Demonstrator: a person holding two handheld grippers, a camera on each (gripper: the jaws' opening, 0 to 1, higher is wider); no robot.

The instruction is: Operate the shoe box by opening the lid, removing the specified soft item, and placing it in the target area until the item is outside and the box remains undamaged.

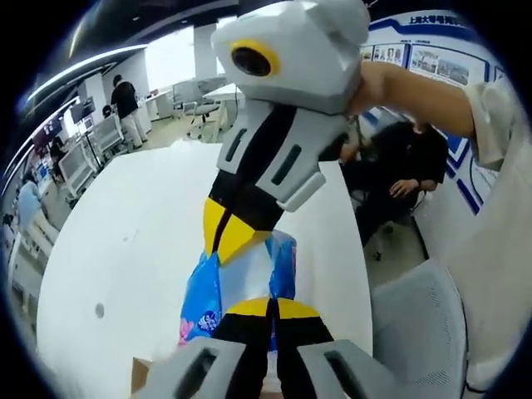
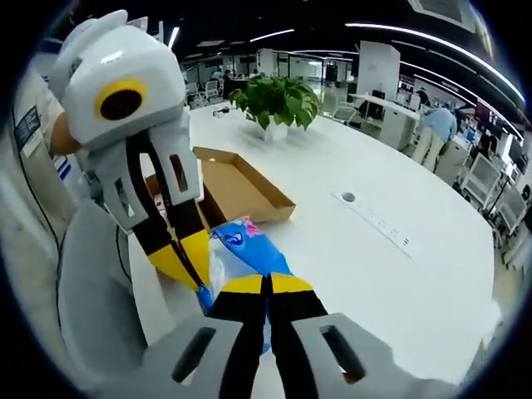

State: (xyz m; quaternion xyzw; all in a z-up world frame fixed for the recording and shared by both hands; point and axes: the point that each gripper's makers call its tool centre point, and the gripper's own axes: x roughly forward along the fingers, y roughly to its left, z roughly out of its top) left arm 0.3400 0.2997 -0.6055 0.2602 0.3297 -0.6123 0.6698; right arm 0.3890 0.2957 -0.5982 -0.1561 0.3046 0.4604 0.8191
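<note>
In the left gripper view, the left gripper [image 1: 270, 309] has its yellow-tipped jaws pressed together on the lower edge of a blue packet [image 1: 204, 295]. At twelve o'clock from it, the right gripper [image 1: 237, 237] pinches the packet's upper edge, so the packet hangs between the two above the white table [image 1: 125, 241]. Beyond, at two o'clock, a seated person [image 1: 399, 179] leans by the wall.

In the right gripper view, the right gripper [image 2: 268, 287] grips the same packet [image 2: 245, 241], and the left gripper [image 2: 187, 266] clamps it from nine o'clock. Behind, at eleven o'clock, the open shoe box [image 2: 241, 187] lies on the table. Farther off stands a potted plant [image 2: 278, 104].
</note>
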